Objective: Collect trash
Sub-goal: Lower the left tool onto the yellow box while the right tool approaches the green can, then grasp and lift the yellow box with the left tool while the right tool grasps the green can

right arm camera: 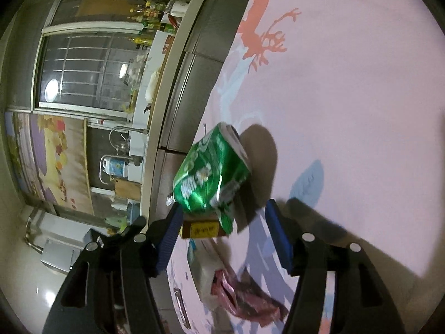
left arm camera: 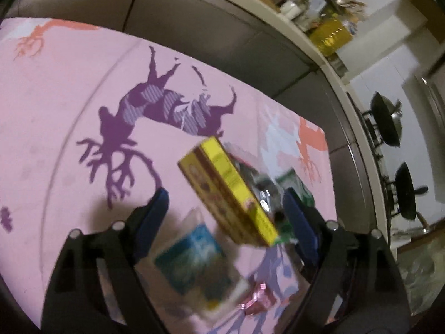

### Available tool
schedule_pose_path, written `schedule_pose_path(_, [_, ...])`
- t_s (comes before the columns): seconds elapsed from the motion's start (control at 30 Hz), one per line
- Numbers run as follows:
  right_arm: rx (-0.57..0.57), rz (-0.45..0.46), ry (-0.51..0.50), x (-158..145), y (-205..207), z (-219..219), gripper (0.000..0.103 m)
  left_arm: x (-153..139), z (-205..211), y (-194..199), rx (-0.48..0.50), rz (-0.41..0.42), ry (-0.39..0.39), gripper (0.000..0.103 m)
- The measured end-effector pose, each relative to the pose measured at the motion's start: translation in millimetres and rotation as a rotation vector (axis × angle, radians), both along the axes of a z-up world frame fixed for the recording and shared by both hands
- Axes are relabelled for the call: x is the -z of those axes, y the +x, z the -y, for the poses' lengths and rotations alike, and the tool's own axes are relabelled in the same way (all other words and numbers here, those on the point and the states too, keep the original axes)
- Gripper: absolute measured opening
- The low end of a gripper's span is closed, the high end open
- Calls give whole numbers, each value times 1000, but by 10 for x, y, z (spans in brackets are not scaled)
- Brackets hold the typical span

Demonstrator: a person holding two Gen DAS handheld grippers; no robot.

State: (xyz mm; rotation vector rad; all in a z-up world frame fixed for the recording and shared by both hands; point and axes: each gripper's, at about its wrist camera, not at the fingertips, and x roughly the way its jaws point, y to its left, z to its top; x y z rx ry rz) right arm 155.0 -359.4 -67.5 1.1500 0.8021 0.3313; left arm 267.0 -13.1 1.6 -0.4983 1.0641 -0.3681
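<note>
**Both grippers open over a small heap of trash**

We are at the gathering stage, by our reading: several pieces of trash lie bunched together on a pink cloth printed with purple and orange deer shapes, and neither tool has hold of anything.

Our left gripper hangs above the heap with its blue-padded fingers spread wide. Between them, ahead of the tips, a yellow box sits tilted, one end close to the right-hand finger. A crumpled green can lies just beyond that finger, with a silvery wrapper between can and box. Nearer the tool, a blue-and-white packet and a pink wrapper lie blurred.

Our right gripper is also wide open. The green can lies just ahead of its fingertips, nearer the left-hand finger, and seems to rest on the end of the yellow box. Closer in lie a pale packet and the pink wrapper.

Both tools are tipped steeply downward toward the cloth, the views rolled sideways so that a kitchen counter runs along one edge of each.

The next move, we judge, calls for lowering one tool so its fingers straddle a single piece, most likely the can or the box, then closing. The stacked pieces may slide when touched.
</note>
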Motion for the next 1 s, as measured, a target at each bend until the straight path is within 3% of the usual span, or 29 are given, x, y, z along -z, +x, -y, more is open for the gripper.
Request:
schedule_pose_path(0.17, [-10, 1, 12, -22, 148, -25, 60, 203, 40, 232, -30, -71, 9, 81])
schedule_pose_path(0.3, [-13, -1, 6, -59, 314, -68, 60, 315, 28, 264, -31, -72, 14, 79])
schedule_pose_path(0.37, [-16, 4, -13, -76, 357, -97, 59, 321, -18, 215, -27, -62, -17, 69])
schedule_pose_path(0.4, [-21, 2, -24, -78, 370, -113, 56, 319, -44, 199, -29, -60, -18, 59])
schedule_pose_path(0.43, [-27, -2, -31, -70, 386, -129, 41, 316, -80, 172, -34, -58, -19, 47])
schedule_pose_path(0.53, [-29, 15, -10, -56, 336, -115, 35, 333, -215, 111, -44, -60, -72, 33])
schedule_pose_path(0.6, [-19, 44, -18, -101, 262, -73, 30, 312, -321, 47, -56, -44, -104, 32])
schedule_pose_path(0.63, [-15, 61, -10, -123, 214, -51, 16, 295, -348, 24, -62, -33, -107, 31])
schedule_pose_path(0.77, [-1, 100, -65, -241, 19, 9, 15, 223, -437, -51, -72, -3, -116, 30])
schedule_pose_path(1.0, [52, 85, -169, -218, -449, 167, 14, 237, -507, -176, -67, 0, -109, 31])
